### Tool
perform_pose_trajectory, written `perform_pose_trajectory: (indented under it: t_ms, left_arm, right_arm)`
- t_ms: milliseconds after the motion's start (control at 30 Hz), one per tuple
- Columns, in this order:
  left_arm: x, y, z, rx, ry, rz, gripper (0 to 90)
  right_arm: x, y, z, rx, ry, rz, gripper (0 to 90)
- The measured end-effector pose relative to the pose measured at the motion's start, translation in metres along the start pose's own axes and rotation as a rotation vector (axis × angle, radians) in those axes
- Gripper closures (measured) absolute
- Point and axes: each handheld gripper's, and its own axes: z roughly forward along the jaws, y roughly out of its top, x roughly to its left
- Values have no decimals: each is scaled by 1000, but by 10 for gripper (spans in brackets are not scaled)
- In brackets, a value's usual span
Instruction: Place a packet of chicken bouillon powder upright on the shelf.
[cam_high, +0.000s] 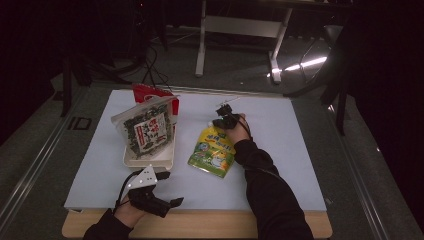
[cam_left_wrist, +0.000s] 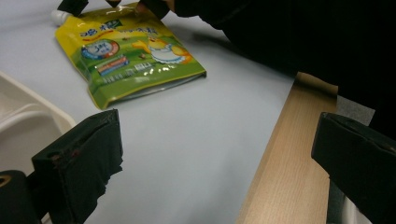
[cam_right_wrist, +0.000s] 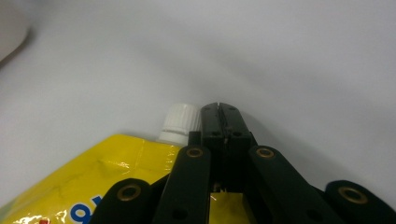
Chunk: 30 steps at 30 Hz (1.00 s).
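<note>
A yellow-green spouted pouch (cam_high: 212, 150) lies flat in the middle of the white mat (cam_high: 280, 150), its white cap (cam_right_wrist: 180, 122) pointing to the far side. My right gripper (cam_high: 225, 118) rests at the pouch's top edge. In the right gripper view its jaws (cam_right_wrist: 222, 119) are pressed together just right of the cap, and nothing shows between their tips. The pouch (cam_right_wrist: 112, 172) lies under the jaw links. My left gripper (cam_high: 170, 189) hovers at the mat's near edge with its jaws wide apart around bare mat (cam_left_wrist: 219, 158). The pouch (cam_left_wrist: 130, 56) lies well beyond it.
A white tray (cam_high: 150, 162) left of the pouch holds an upright seaweed packet (cam_high: 145, 130), with a red packet (cam_high: 150, 94) behind it. The tray's corner (cam_left_wrist: 23, 121) is beside my left jaw. The wooden table edge (cam_left_wrist: 289, 154) runs along the near side. A dark sleeve (cam_high: 270, 195) crosses the mat's right half.
</note>
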Motion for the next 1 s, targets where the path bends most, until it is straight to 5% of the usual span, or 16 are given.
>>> perform_pose_trajectory:
  t_ms: [800, 1000]
  left_arm:
    - [0, 2, 3, 2, -7, 5, 29]
    - [0, 2, 4, 0, -9, 5, 29]
  right_arm:
    - [79, -34, -21, 8, 142, -212, 895]
    - [76, -32, -29, 5, 132, -219, 810]
